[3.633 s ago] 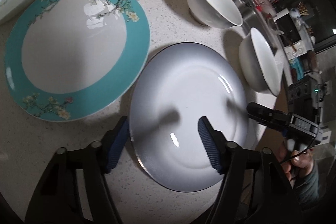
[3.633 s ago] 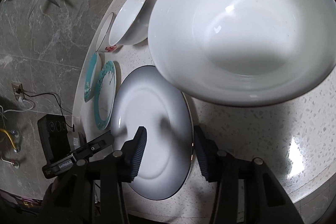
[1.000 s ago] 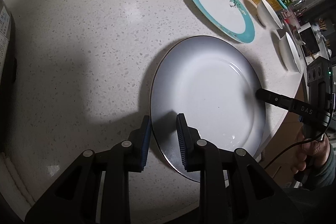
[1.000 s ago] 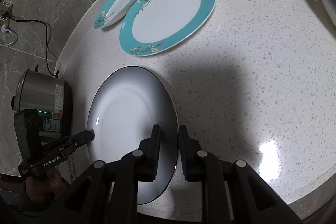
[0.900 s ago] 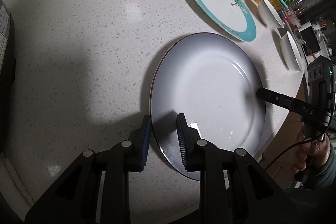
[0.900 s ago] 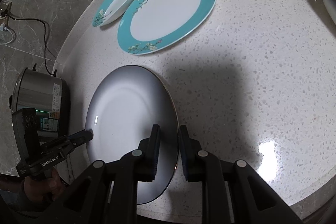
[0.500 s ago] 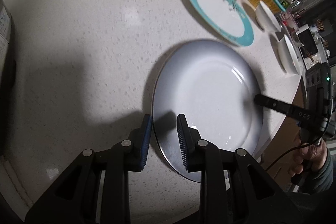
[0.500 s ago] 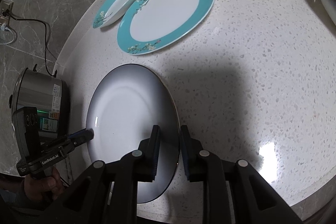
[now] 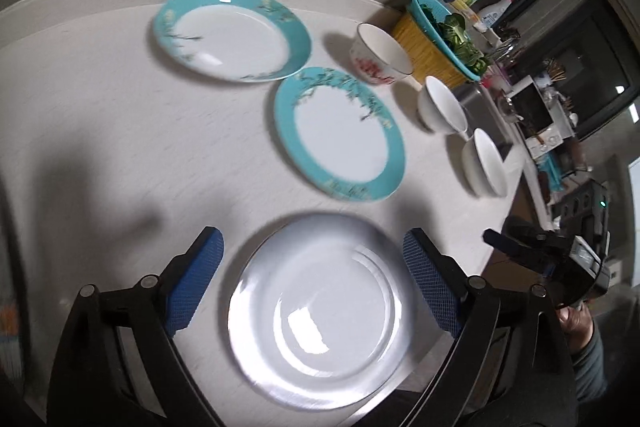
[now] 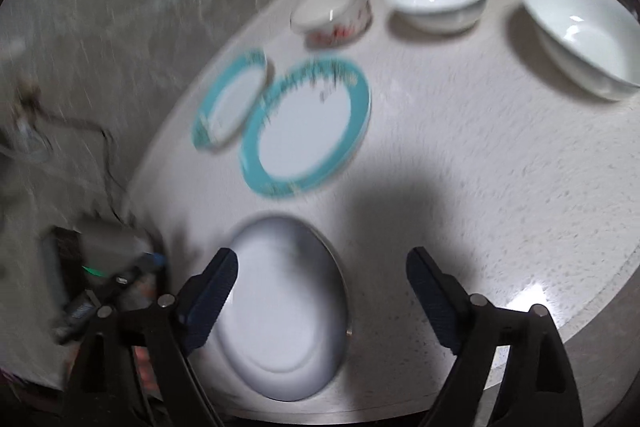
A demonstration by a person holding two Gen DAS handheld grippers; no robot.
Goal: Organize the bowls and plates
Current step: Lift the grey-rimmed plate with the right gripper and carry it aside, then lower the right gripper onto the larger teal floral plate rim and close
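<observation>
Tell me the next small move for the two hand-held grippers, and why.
Probably bring both over to the flat teal-rimmed plate and take its rim. The left hand-held gripper and right hand-held gripper have just been opening and grip nothing; the grey plate lies flat on the counter, and that teal plate lies nearest.

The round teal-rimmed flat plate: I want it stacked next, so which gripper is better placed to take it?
Probably left. The left gripper, open and empty, looks straight at the round teal-rimmed flat plate; the right gripper sees it off-centre.
</observation>
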